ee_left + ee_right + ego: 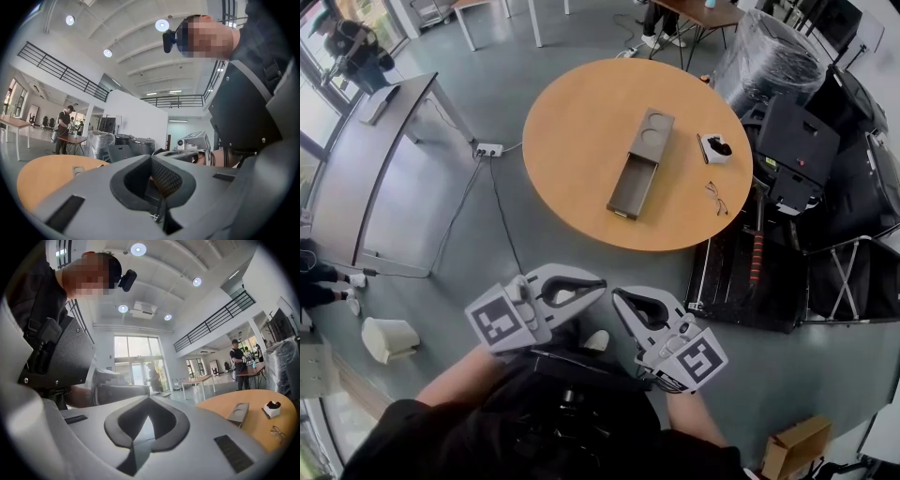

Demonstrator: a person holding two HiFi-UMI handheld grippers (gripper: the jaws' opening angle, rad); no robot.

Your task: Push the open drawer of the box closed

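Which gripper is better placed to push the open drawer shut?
Left, probably, by a small margin. Both hang well short of the table, fingers shut and empty. The left gripper sits roughly in line with the drawer and its sliding direction; the right gripper sits slightly off that line.

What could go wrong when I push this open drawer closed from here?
The box seems loose on the table, so pushing the drawer may slide the whole box. The glasses lie near the drawer's front; the right gripper could knock them. A cable on the floor could trip you.
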